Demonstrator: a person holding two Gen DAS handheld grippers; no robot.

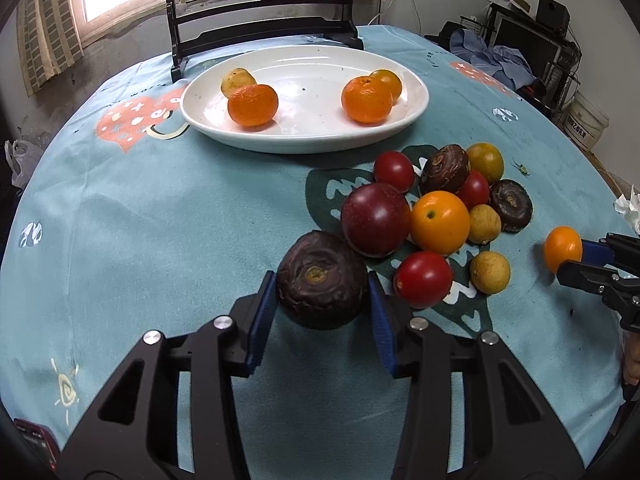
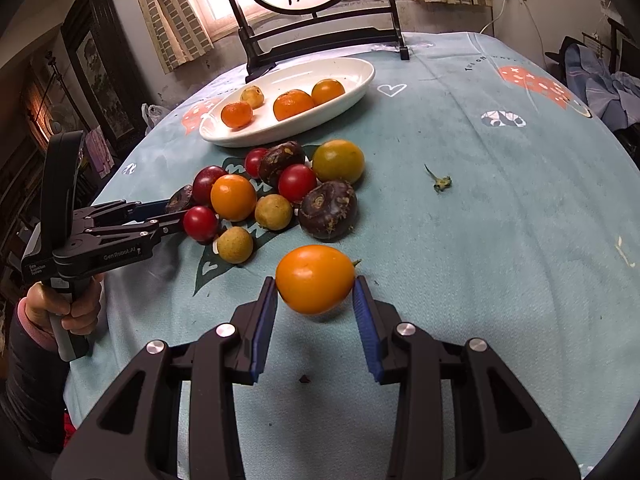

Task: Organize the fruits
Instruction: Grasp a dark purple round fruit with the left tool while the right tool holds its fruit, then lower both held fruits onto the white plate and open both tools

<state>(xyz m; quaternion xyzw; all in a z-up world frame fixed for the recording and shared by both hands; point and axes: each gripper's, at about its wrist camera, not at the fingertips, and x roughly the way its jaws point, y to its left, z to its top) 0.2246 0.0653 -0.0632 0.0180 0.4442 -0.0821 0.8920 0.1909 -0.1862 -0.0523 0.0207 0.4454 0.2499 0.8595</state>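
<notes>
My left gripper (image 1: pixel 322 292) is shut on a dark wrinkled passion fruit (image 1: pixel 322 284), just left of the fruit pile (image 1: pixel 436 212); it also shows in the right wrist view (image 2: pixel 176 208). My right gripper (image 2: pixel 315 292) is shut on an orange kumquat-like fruit (image 2: pixel 315 278), near side of the pile (image 2: pixel 280 192); that fruit also shows in the left wrist view (image 1: pixel 562 249). A white oval plate (image 1: pixel 304 136) (image 2: pixel 352 88) at the back holds several orange and yellow fruits.
A dark wooden stand (image 1: pixel 260 32) with a round painted screen stands behind the plate. A small green stem scrap (image 2: pixel 440 182) lies on the blue cloth (image 2: pixel 500 220) right of the pile. Crumpled tissue (image 1: pixel 628 204) lies at the table's right edge.
</notes>
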